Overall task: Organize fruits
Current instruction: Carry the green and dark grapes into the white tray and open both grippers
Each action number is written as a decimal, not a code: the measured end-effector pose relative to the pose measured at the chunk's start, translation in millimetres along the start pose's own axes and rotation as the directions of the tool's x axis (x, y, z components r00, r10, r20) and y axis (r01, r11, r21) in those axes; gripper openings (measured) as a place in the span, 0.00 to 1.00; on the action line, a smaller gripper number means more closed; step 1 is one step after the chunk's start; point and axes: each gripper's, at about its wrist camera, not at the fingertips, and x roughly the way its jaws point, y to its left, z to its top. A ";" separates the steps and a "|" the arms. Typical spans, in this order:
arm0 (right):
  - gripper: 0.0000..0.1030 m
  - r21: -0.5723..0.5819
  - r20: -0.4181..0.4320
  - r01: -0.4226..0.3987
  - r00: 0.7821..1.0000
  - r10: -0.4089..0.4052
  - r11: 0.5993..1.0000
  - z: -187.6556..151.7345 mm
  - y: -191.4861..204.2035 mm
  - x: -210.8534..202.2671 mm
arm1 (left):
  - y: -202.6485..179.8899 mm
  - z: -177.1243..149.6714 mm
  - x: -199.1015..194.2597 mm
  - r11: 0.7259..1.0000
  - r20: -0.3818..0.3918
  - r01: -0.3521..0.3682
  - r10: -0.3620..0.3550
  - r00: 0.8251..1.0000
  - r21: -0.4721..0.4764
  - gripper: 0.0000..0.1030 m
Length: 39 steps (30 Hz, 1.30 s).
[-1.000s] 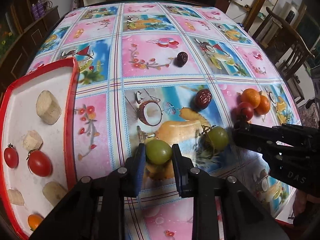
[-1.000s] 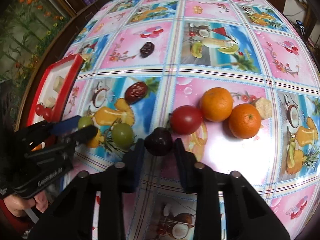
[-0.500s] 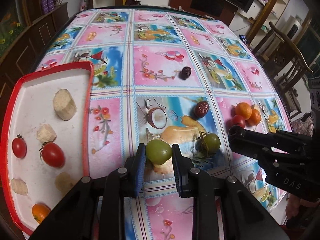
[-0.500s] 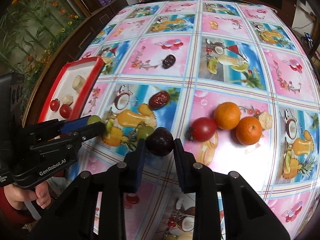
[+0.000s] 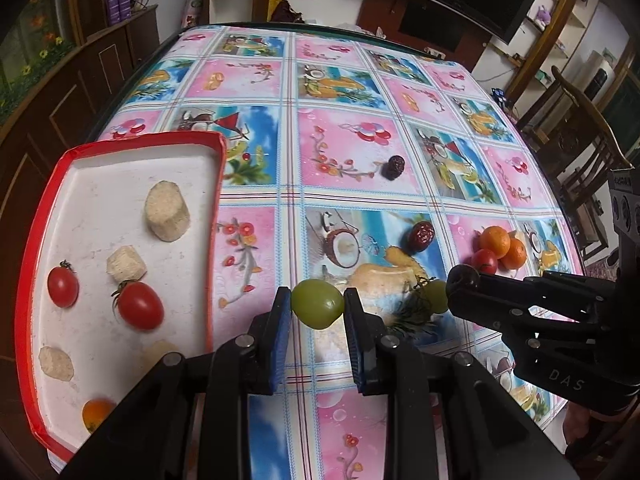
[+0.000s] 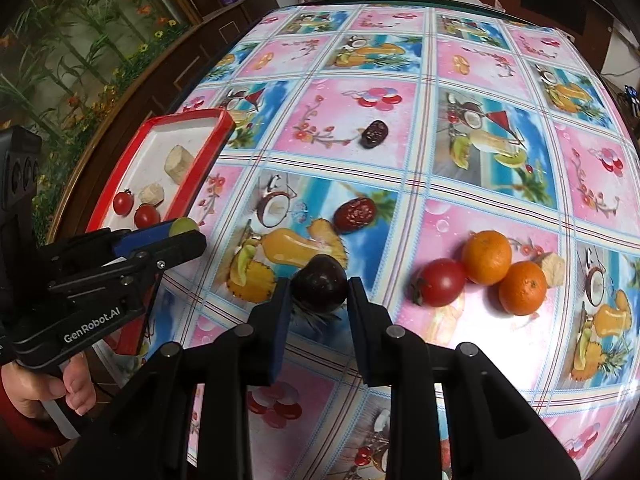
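Observation:
My left gripper (image 5: 316,310) is shut on a green grape (image 5: 317,302) and holds it above the table, just right of the red-rimmed white tray (image 5: 218,184). My right gripper (image 6: 318,300) is shut on a dark purple grape (image 6: 319,283), lifted over the tablecloth. In the left wrist view that dark grape (image 5: 463,276) shows at the tip of the right gripper. A second green grape (image 5: 436,296) lies on the table between the grippers. The tray holds two cherry tomatoes (image 5: 140,305), a small orange (image 5: 96,414) and several beige chunks (image 5: 167,211).
On the table lie two red dates (image 6: 355,214) (image 6: 375,133), a tomato (image 6: 440,282), two oranges (image 6: 486,257) (image 6: 522,288) and a beige chunk (image 6: 554,266). A wooden chair (image 5: 580,140) stands at the table's right side and cabinets (image 5: 80,92) along the left.
Both grippers have risen and pulled back with their grapes; the left one has come closer to the tray. The second green grape stays on the table.

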 end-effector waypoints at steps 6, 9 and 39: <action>0.29 -0.034 -0.002 -0.015 1.000 0.015 0.999 4.7 11.7 2.4 | 10.8 -1.7 -7.5 0.999 0.013 -0.016 0.017 1.000 -0.029 0.24; 0.29 -0.049 -0.005 -0.025 1.000 0.025 0.998 7.0 18.6 4.2 | 17.2 -3.1 -11.4 0.999 0.019 -0.027 0.028 0.999 -0.044 0.24; 0.29 -0.310 -0.095 -0.164 0.985 0.141 0.937 22.1 145.0 40.3 | 160.6 -26.0 -44.7 0.929 0.026 -0.120 0.138 0.990 -0.350 0.24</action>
